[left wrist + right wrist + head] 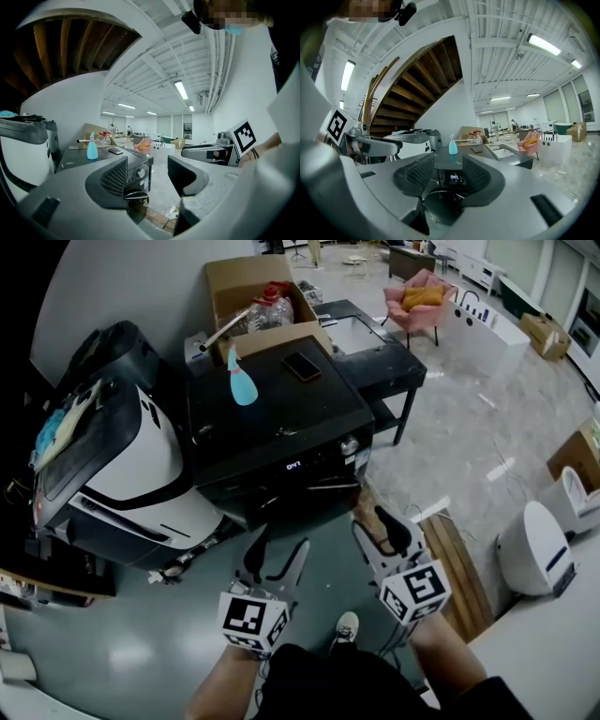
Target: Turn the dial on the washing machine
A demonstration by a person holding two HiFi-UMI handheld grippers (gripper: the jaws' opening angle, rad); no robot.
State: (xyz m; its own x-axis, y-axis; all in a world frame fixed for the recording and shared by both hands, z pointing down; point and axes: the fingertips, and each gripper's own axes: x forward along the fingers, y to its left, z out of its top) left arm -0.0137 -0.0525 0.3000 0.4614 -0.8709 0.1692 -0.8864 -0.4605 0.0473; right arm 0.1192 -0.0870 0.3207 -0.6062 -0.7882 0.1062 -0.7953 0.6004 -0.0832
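Light-blue plastic spray bottle upright. Dark flat phone near it. Open brown cardboard box behind both. Pink upholstered armchair well apart.

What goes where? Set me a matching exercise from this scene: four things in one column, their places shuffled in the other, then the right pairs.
Things:
1. spray bottle
2. phone
3. dial
4. armchair

Places:
A. on the floor far behind, pink
B. standing upright on top of the washing machine
C. lying flat on top of the washing machine
D. on the washing machine's front panel, toward its right end

Pairs: 1-B, 2-C, 3-D, 4-A
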